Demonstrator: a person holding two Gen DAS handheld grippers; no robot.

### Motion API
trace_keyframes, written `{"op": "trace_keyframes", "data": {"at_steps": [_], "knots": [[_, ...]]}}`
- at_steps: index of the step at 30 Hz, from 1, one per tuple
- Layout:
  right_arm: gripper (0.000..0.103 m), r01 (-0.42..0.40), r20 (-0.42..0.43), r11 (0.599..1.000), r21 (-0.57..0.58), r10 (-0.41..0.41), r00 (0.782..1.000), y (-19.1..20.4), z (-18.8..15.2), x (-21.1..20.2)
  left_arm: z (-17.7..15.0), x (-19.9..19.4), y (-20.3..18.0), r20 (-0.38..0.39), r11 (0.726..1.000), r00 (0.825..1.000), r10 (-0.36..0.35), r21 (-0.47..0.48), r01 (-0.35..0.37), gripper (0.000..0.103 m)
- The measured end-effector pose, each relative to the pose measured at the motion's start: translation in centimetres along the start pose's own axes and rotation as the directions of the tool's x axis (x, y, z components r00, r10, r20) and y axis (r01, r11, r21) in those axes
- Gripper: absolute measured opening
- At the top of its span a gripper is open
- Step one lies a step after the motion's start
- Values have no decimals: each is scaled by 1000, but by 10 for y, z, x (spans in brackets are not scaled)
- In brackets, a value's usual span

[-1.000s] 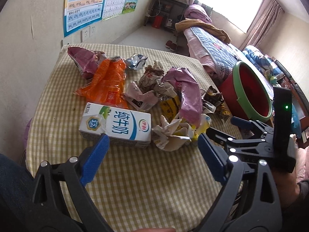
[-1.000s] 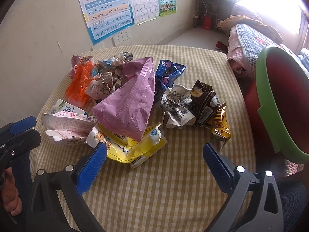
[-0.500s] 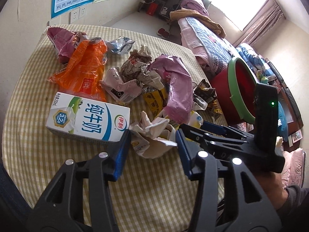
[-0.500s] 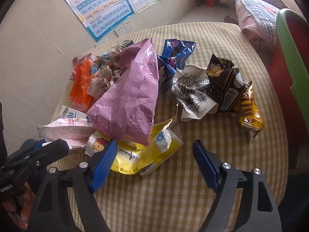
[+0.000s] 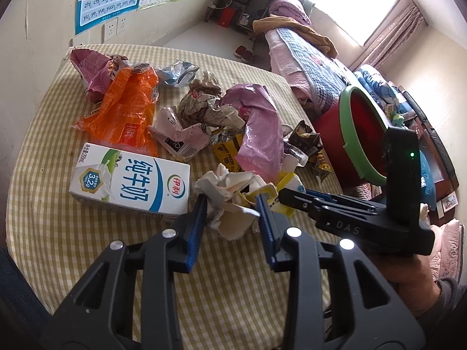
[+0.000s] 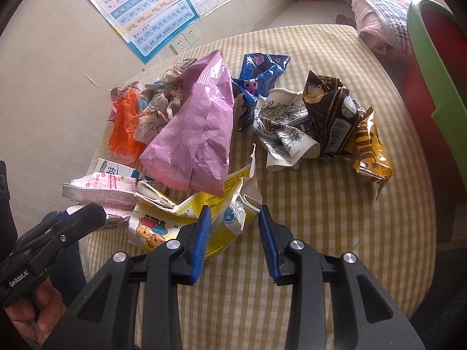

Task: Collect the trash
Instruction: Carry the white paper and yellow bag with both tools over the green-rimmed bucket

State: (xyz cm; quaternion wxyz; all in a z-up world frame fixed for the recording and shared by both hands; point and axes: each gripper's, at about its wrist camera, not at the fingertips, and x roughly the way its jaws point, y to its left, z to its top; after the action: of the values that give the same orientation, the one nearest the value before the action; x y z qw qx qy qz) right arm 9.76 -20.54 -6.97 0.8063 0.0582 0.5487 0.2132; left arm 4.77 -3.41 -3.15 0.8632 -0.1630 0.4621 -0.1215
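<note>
Trash lies piled on a yellow checked table (image 5: 87, 248). My left gripper (image 5: 232, 213) is shut on a crumpled white paper wad (image 5: 230, 204) beside a white and blue milk carton (image 5: 128, 182). My right gripper (image 6: 233, 224) is shut on the edge of a torn yellow carton (image 6: 210, 221), in front of a pink bag (image 6: 198, 134). In the left wrist view the right gripper (image 5: 335, 210) shows just right of the wad. A red bin with a green rim (image 5: 362, 134) stands off the table's right edge.
An orange bag (image 5: 125, 108), a pink bag (image 5: 256, 128), crumpled papers and dark wrappers (image 6: 329, 119) fill the table's middle. A blue wrapper (image 6: 259, 73) lies behind. The wall with posters runs along the left. A bed (image 5: 306, 49) stands beyond the table.
Both grippers moved forward and down into the pile and closed: the left around the white paper wad, the right around the yellow carton's edge.
</note>
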Motion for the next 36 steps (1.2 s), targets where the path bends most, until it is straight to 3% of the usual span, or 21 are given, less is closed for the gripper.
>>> {"op": "trace_keyframes", "data": {"at_steps": [10,24,36], "knots": [[21,76,58,995,-67,-72,996,11,-5,-26,1,-20,-7,46,1000,999,3,19,-4,33],[20,108,169,988,-111,-88,982,22,-10,-66,6,-46,-23,101,999,995,-1,45,-3,33],[20,112,276,993,-30,-99,956,-4,6,-92,34,-46,-47,130,996,992,-9,86,-2,33]]}}
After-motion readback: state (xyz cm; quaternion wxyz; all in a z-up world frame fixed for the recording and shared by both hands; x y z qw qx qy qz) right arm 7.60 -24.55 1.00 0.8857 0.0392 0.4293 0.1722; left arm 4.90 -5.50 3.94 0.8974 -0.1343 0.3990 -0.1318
